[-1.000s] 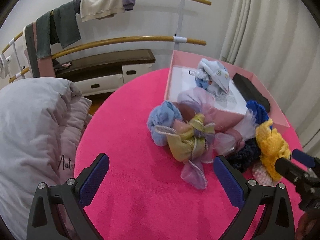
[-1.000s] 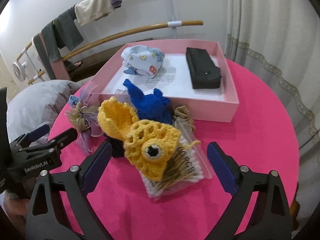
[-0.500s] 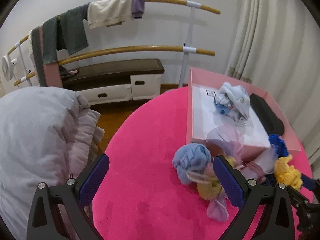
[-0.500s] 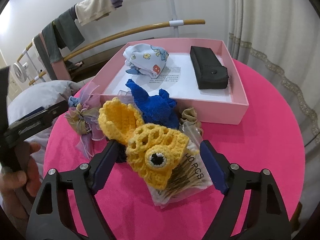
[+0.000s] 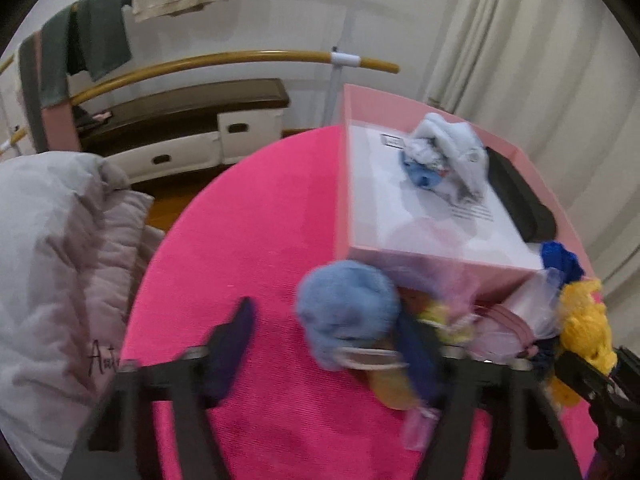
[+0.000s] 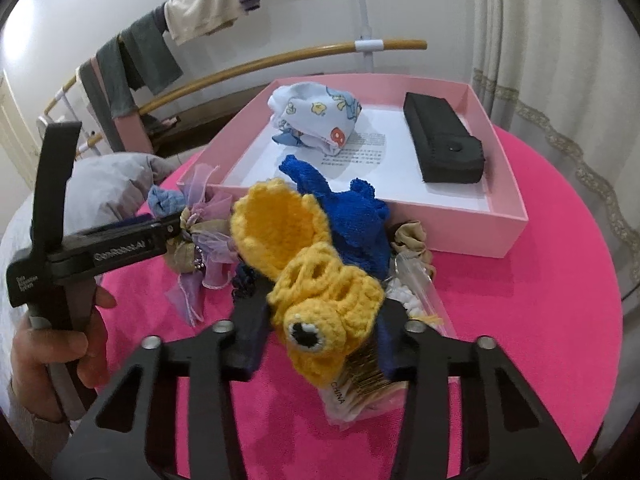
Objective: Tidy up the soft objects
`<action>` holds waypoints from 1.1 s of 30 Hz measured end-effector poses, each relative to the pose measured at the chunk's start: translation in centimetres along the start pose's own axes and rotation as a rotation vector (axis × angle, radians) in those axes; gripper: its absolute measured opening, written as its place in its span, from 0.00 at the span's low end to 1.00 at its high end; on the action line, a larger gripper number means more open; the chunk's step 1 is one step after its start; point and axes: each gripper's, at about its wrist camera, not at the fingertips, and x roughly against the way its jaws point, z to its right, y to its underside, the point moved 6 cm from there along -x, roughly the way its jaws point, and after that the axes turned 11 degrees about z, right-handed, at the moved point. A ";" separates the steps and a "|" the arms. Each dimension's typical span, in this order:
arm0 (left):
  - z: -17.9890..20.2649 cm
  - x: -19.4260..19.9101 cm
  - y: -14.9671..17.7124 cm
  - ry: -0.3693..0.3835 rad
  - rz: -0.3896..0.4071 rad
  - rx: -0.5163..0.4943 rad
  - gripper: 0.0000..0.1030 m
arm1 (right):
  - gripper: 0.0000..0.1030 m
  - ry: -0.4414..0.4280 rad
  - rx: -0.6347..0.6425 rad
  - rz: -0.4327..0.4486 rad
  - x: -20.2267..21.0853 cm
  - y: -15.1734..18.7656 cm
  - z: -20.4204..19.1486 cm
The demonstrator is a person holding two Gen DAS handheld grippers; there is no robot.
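My right gripper (image 6: 320, 336) is closed to a narrow grip on the yellow crocheted fish toy (image 6: 320, 292) at lower centre, ready for the pink cardboard box (image 6: 508, 216) above, while my left gripper (image 5: 328, 344) – jaws half-open – flanks the blue fabric scrunchie (image 5: 348, 312).

- Setting: a lived-in room of a home, probably a bedroom.
- Clothes rail (image 6: 280, 60) with wooden bars, draped with garments (image 6: 204, 12) (grey, cream, purple).
- Low cabinet (image 5: 192, 128) with white drawers against the wall.
- Quilted bedding (image 5: 52, 248) at left.
- Pale floor-length curtains (image 6: 560, 40) at right.
- Round bench (image 6: 540, 300) covered in pink cloth.
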 end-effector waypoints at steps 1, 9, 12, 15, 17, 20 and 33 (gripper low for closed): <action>0.1 0.1 0.0 0.005 0.000 -0.003 0.37 | 0.29 -0.002 -0.005 0.007 0.3 0.0 0.1; -1.6 3.8 0.3 -0.047 0.057 0.015 0.35 | 0.28 0.004 -0.054 0.043 2.6 -0.6 1.7; -1.4 5.7 0.7 -0.082 0.108 -0.008 0.35 | 0.28 0.007 -0.059 0.050 3.0 -0.7 2.0; -1.1 7.7 1.3 -0.095 0.147 -0.024 0.35 | 0.28 0.002 -0.062 0.055 3.4 -0.6 1.8; -0.5 9.0 1.7 -0.104 0.168 -0.051 0.35 | 0.28 -0.004 -0.062 0.059 3.7 -0.6 1.5; 1.1 10.9 2.6 -0.092 0.190 -0.084 0.35 | 0.28 -0.007 -0.056 0.073 4.4 -0.8 1.2; 2.7 15.0 2.9 0.017 0.194 -0.112 0.12 | 0.28 -0.001 -0.063 0.098 6.0 -0.9 1.2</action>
